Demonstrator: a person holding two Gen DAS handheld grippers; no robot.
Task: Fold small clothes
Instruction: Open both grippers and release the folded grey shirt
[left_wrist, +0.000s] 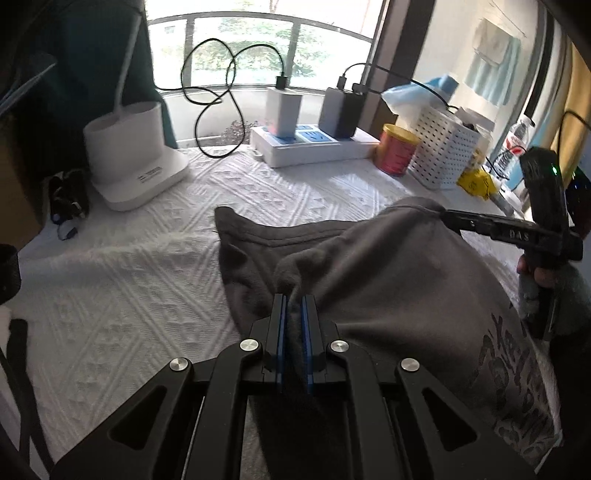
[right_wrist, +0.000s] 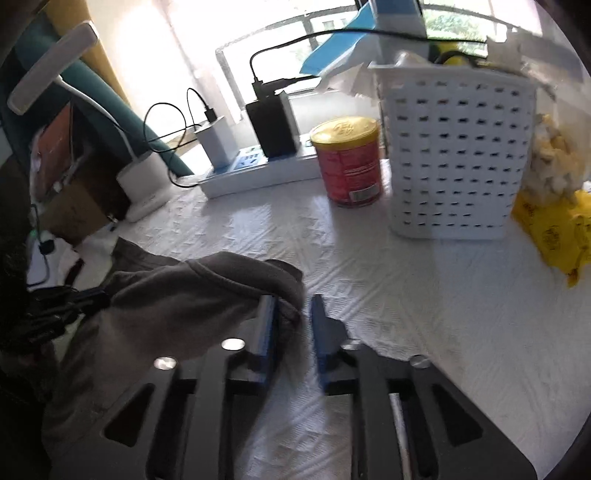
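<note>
Garment: grey sweatshirt (left_wrist: 388, 266) is spread on white quilted cloth (left_wrist: 129, 280) | left gripper (left_wrist: 294, 310) is clamped on its fold | right gripper (right_wrist: 293, 314) is parted, hem between pads, unpressed.

White quilted table (left_wrist: 147, 280), grey garment (left_wrist: 388, 273), basket (right_wrist: 458, 155), tin (right_wrist: 349, 162)

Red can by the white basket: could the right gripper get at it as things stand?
Probably yes. In the right wrist view only bare white bedspread lies between the right gripper and the red can. Its jaws are apart, though a fold of the grey garment lies between them and might drag along.
</note>
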